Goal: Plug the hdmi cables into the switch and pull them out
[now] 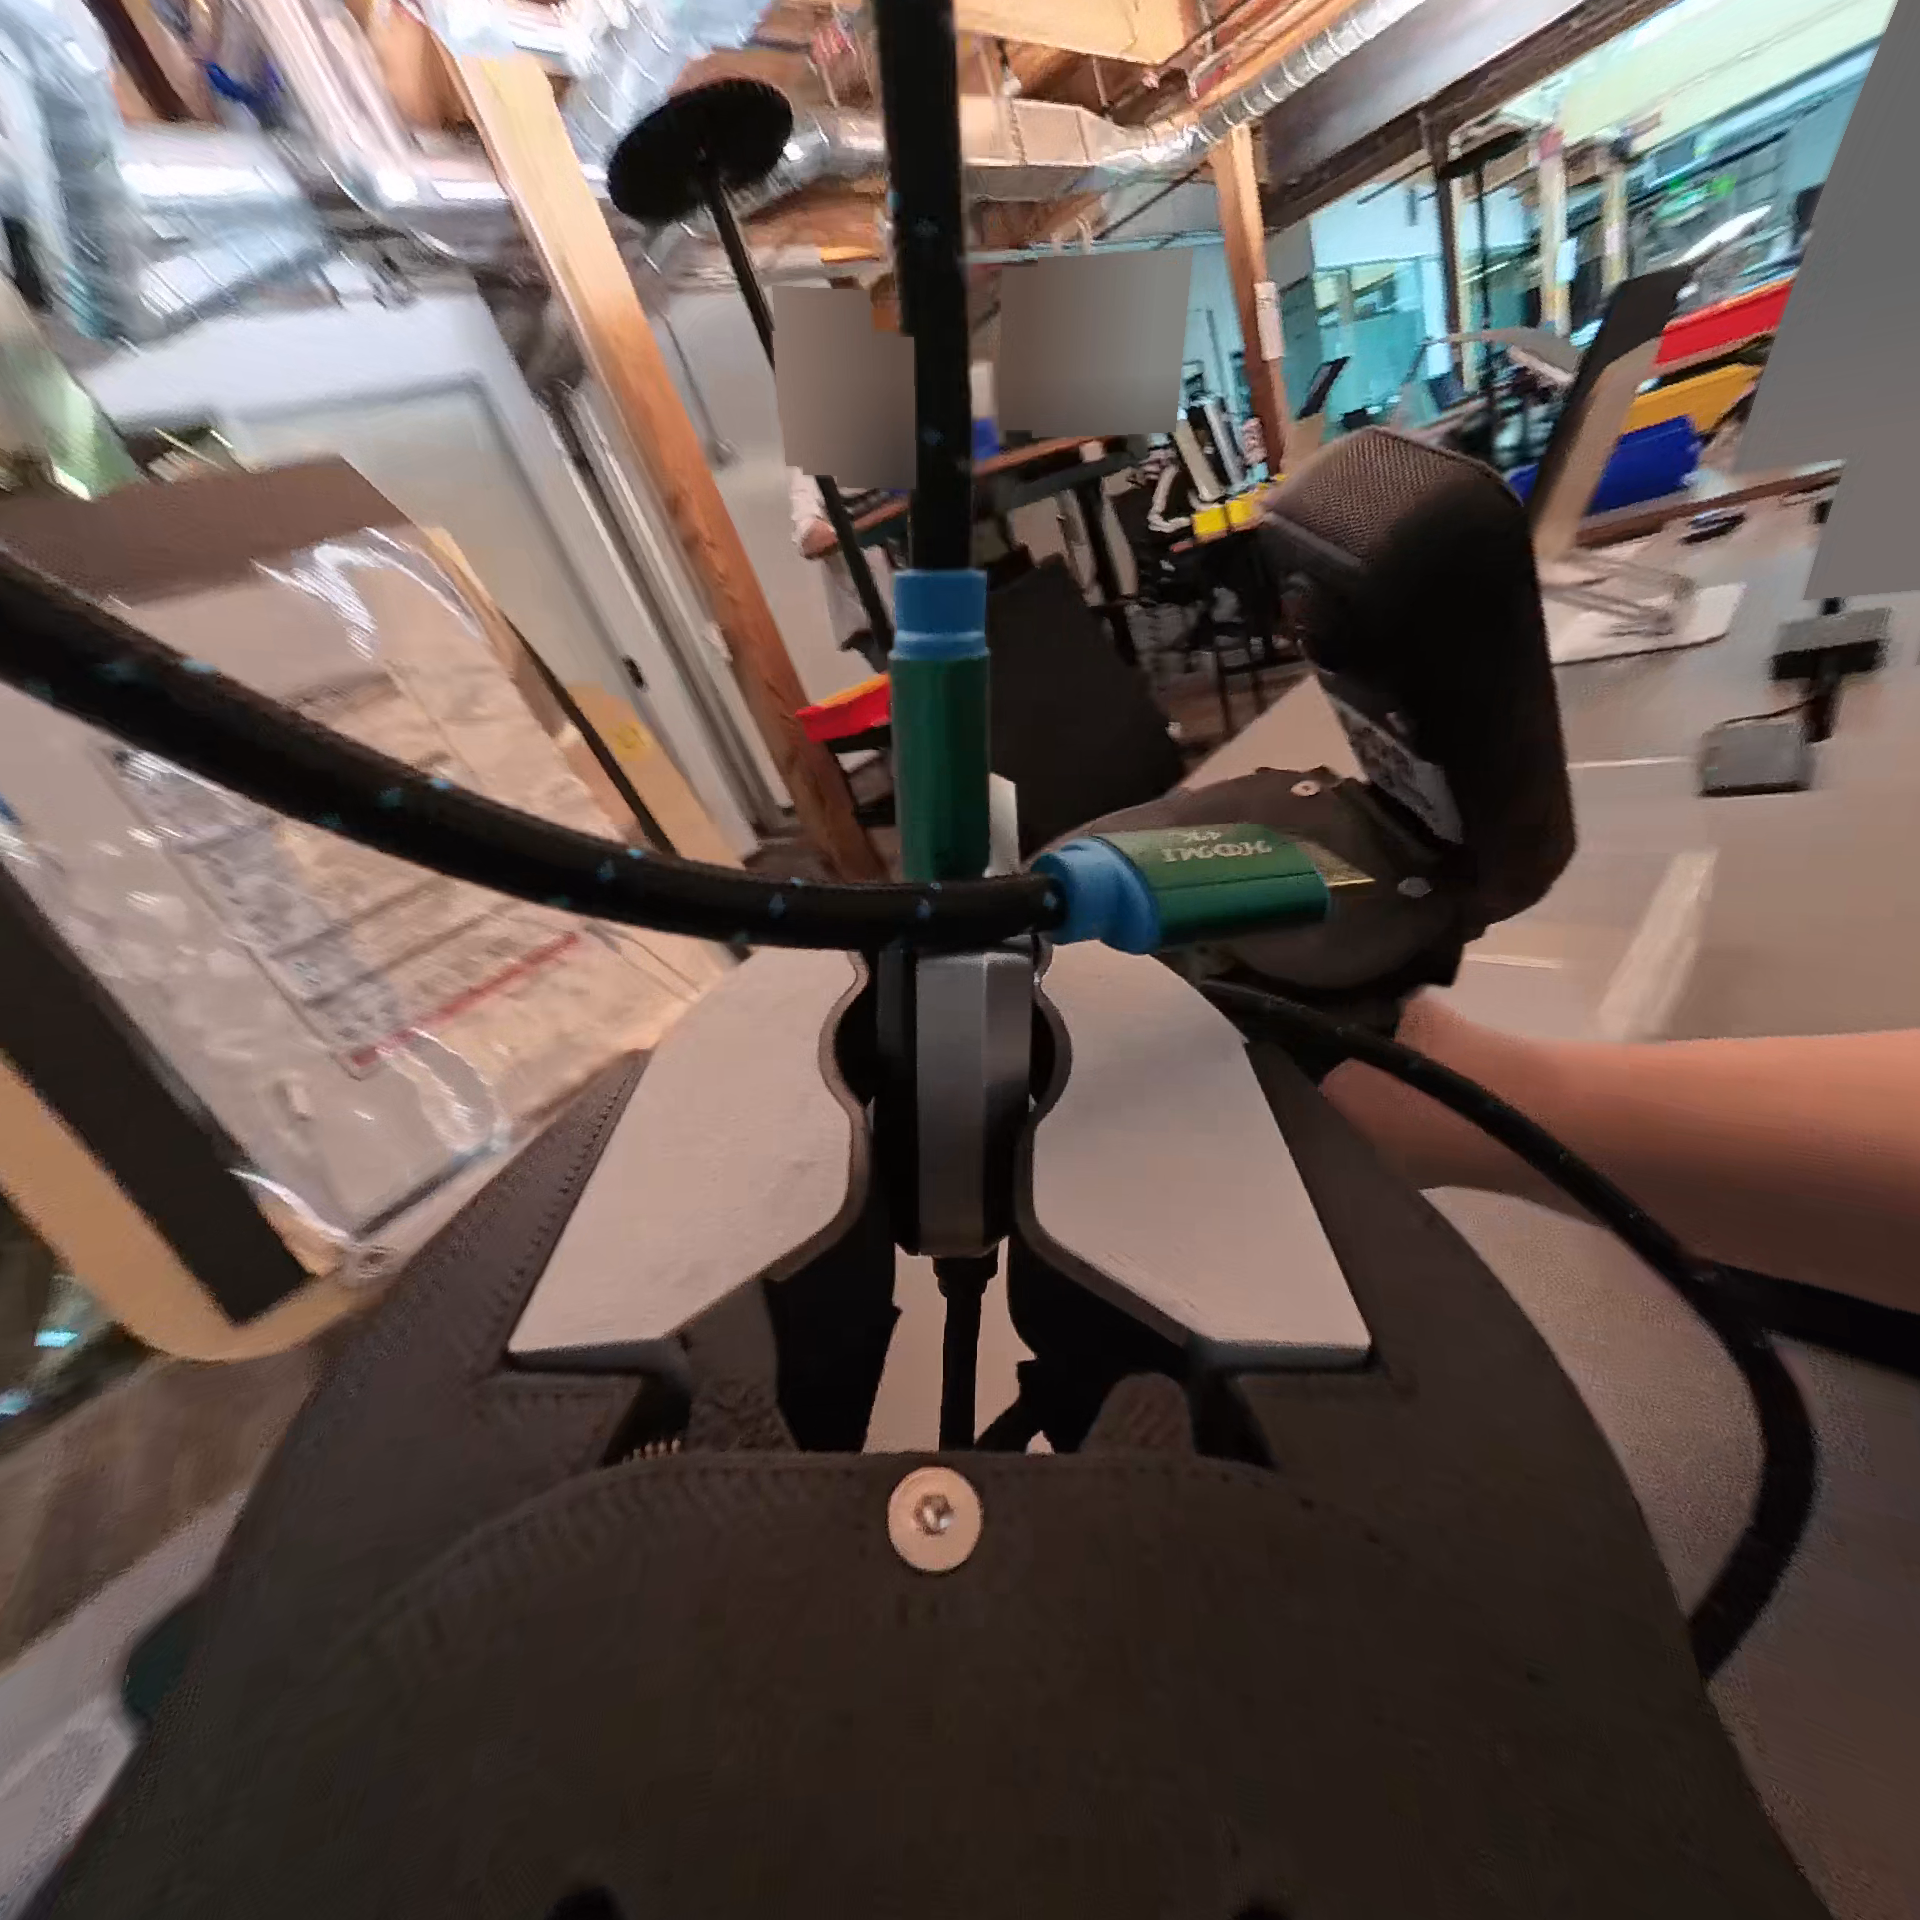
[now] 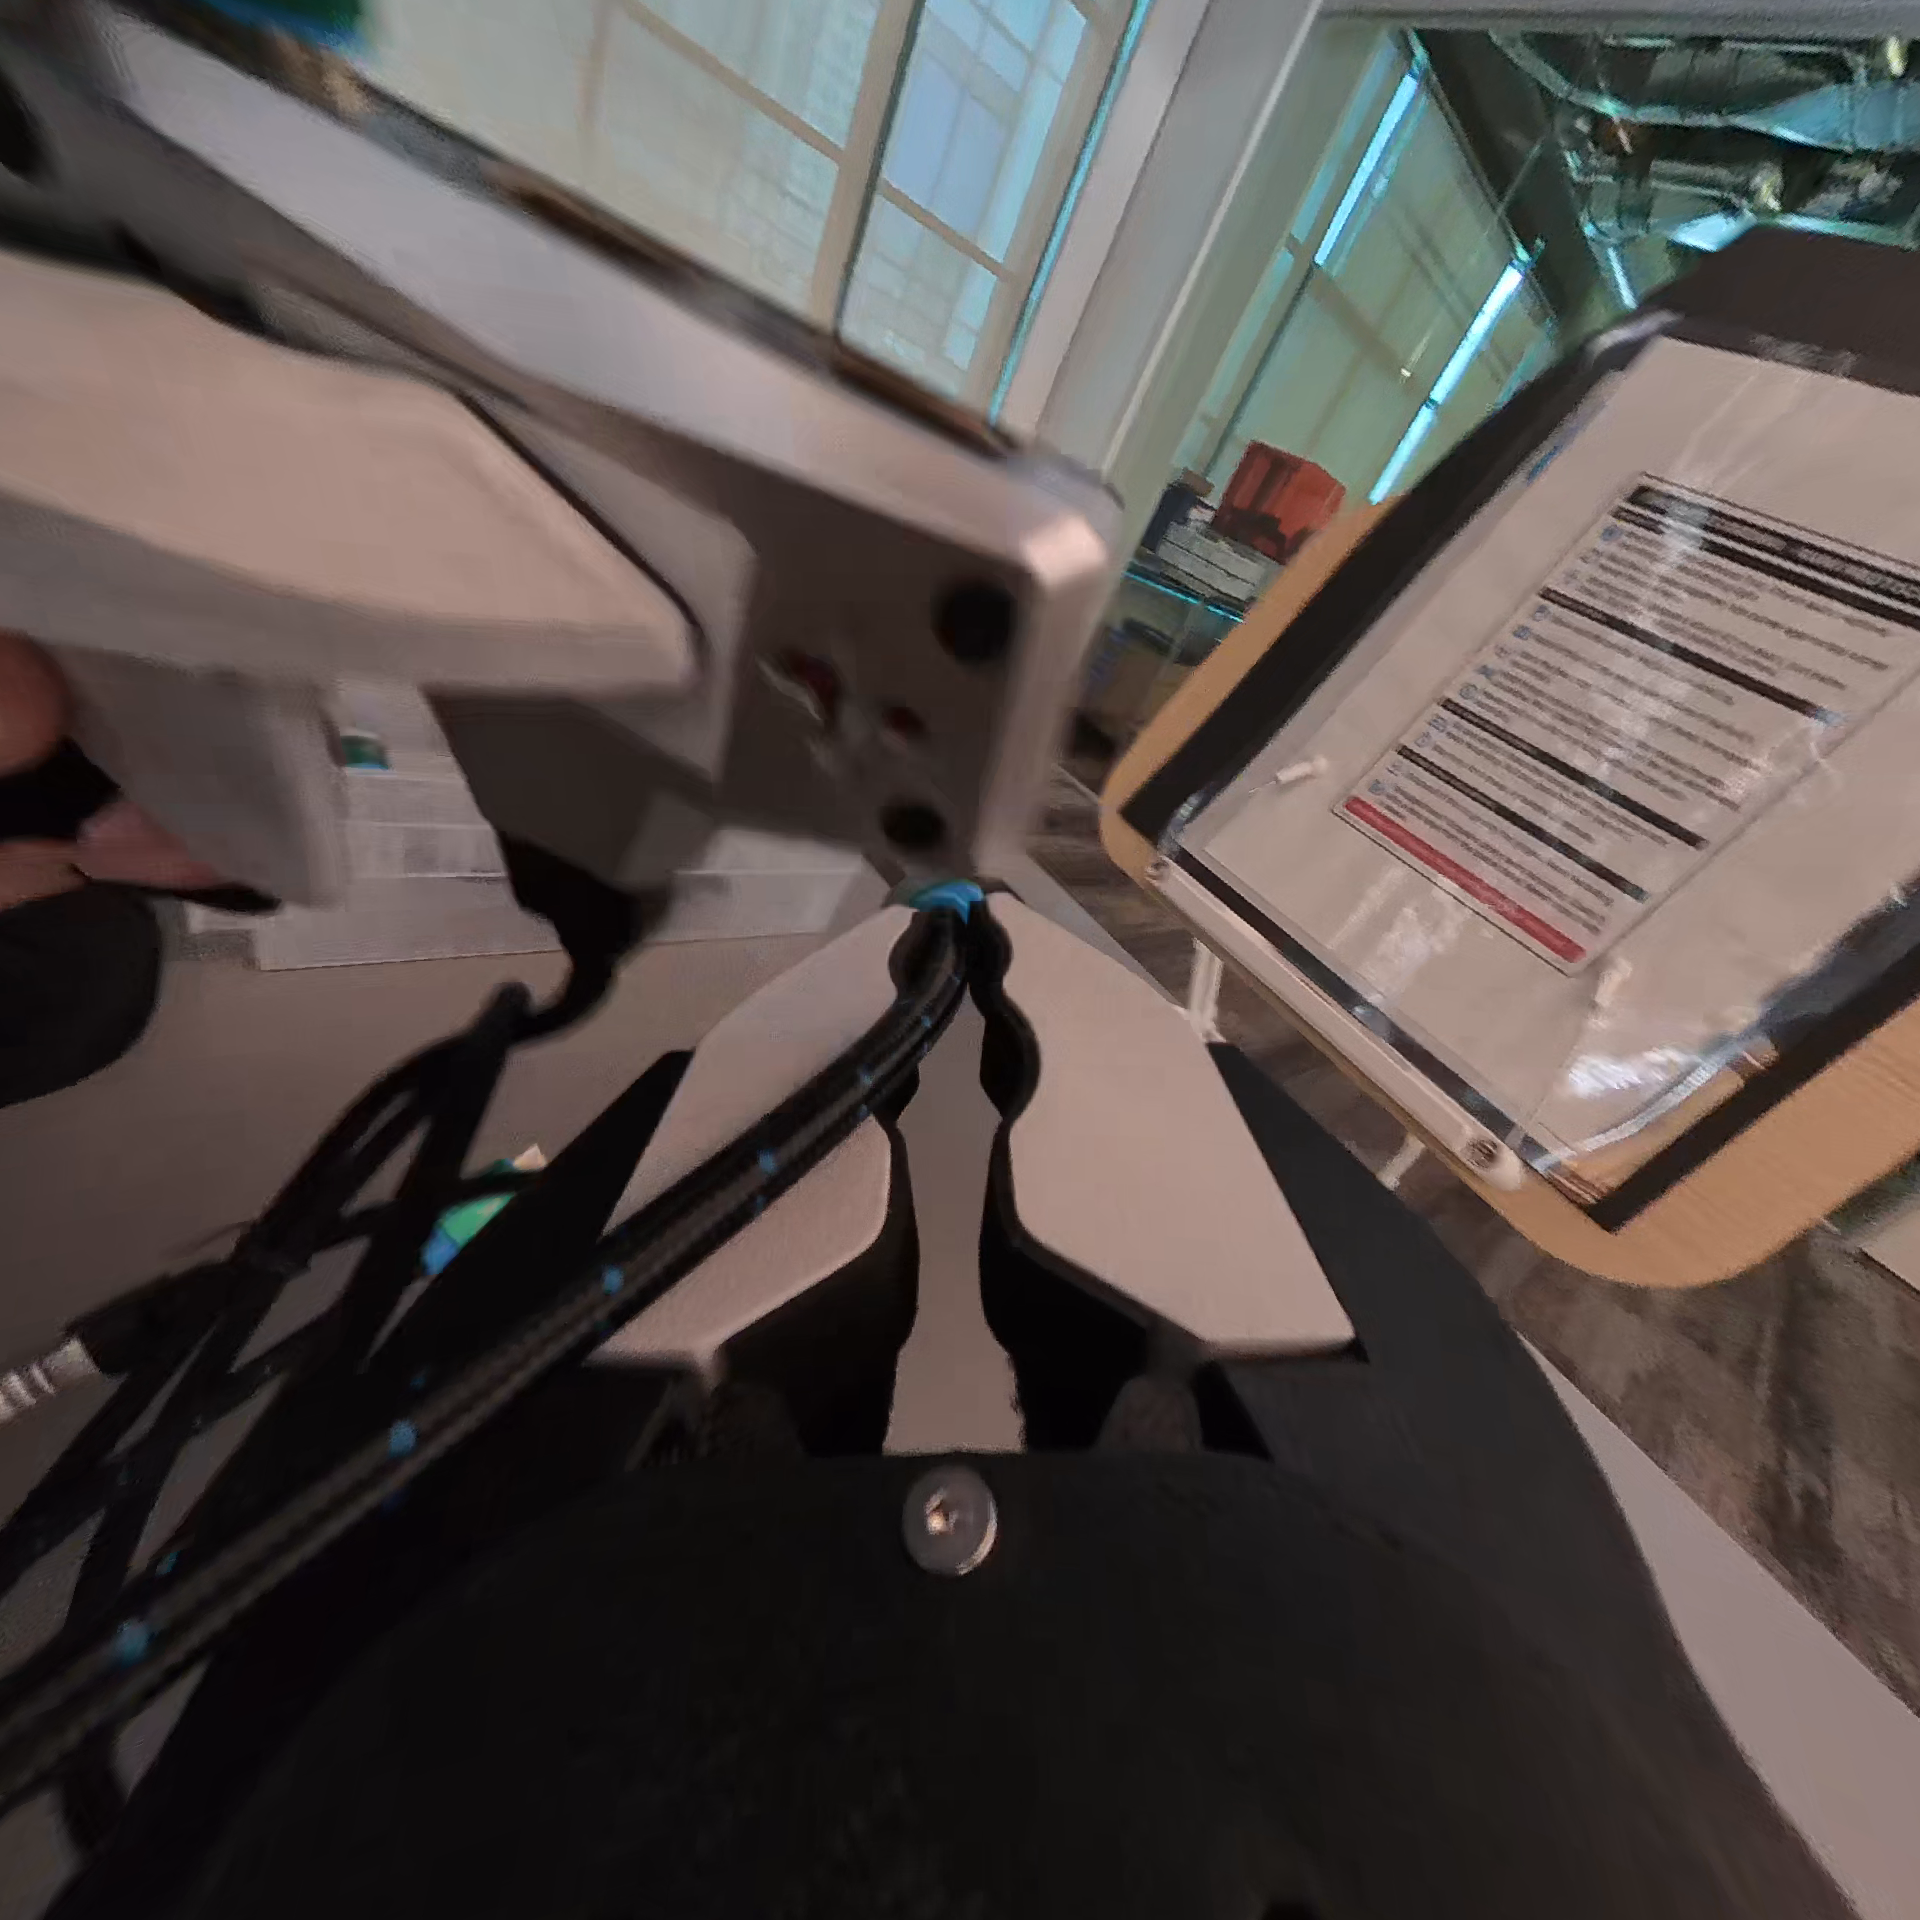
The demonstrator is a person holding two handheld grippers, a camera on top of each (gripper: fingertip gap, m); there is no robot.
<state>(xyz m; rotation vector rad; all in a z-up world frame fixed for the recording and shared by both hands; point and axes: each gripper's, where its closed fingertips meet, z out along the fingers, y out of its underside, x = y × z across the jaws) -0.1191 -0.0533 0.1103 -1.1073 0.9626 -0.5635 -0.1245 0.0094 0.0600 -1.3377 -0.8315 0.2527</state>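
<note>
wooden posts | exposed ceiling ducts | paned windows | coloured bins

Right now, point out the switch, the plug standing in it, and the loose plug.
switch [image 1: 961, 1101], left wrist view, on its grey edge between the fingers.
standing plug [image 1: 938, 758], left wrist view, on its green shell.
loose plug [image 1: 1226, 878], left wrist view, on its green shell, held by the other gripper.

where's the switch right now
In the left wrist view the grey switch sits centre frame, clamped between the left gripper's jaws, with a green plug standing in its top.
</note>
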